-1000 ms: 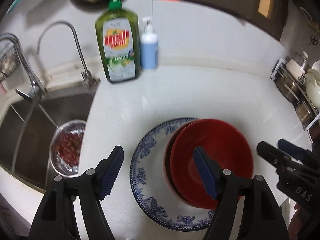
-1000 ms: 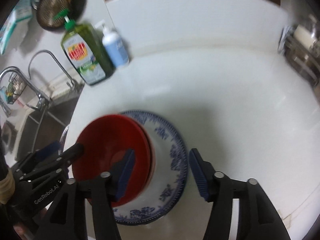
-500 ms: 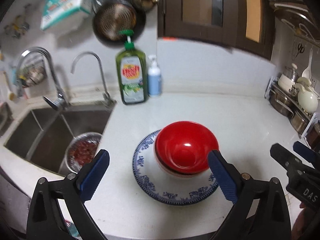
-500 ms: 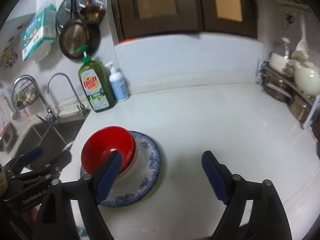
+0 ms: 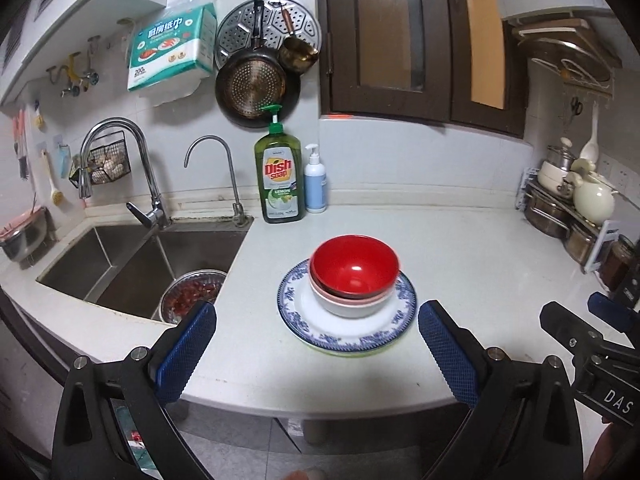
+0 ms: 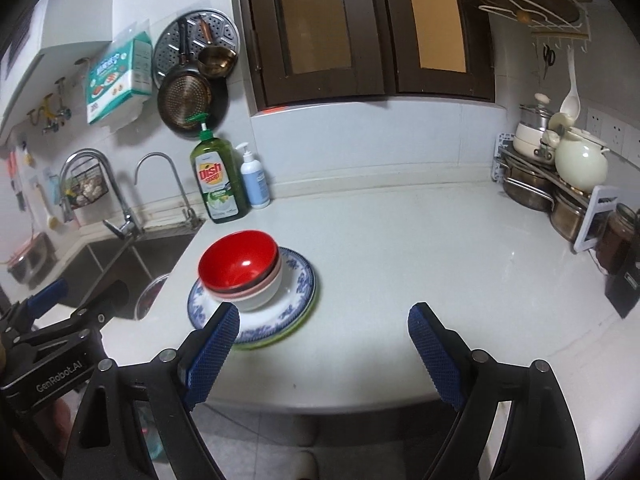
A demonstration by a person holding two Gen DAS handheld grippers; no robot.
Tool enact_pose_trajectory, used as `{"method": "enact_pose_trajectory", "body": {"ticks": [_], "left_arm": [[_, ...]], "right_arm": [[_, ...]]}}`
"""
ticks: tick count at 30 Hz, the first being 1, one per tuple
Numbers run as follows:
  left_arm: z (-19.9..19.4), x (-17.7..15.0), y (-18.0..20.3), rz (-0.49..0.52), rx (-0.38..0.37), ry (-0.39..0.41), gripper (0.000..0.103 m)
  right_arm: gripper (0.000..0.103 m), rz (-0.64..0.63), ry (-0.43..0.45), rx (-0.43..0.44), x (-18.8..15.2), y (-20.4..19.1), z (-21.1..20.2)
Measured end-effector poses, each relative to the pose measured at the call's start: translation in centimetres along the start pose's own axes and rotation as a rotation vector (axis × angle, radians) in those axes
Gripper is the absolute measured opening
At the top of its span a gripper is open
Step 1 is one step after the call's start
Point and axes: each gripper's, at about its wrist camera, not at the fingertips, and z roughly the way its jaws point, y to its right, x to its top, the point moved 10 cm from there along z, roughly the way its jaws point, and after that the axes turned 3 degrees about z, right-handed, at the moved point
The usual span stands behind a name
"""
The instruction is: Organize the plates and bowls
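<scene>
Now that you've pulled both tongs back | left tongs (image 5: 316, 344) apart, empty | right tongs (image 6: 324, 344) opening, empty | red bowl (image 5: 355, 270) nested in white bowl (image 5: 352, 306) on blue-patterned plate (image 5: 347, 336), near worktop (image 5: 480, 256) front edge | stack looks finished

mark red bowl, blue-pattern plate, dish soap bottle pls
red bowl (image 5: 354, 271), left wrist view, inner bottom of the bowl.
blue-pattern plate (image 5: 384, 334), left wrist view, near patterned rim.
dish soap bottle (image 6: 218, 190), right wrist view, front label.
</scene>
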Motion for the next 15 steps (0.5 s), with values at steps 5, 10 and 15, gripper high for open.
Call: {"method": "enact_pose_trajectory", "body": {"ticks": [5,10,15], "left_arm": [[-2.1,-0.7,0.0,0.001,0.007,0.025,0.103],[-4.2,-1.0,0.1,0.035,0.007,0.067,0.103],[-5.2,-1.1,0.3,0.052,-0.015,0.085,0.103]], "right_arm": [[0.087,-0.015,0.027,0.000,-0.8,0.3,-2.6],[0.087,-0.010,0.051,-0.011,-1.4,0.4,-4.4],[0.087,-0.006,0.072,-0.021,-1.8,0.5,-5.9]]}}
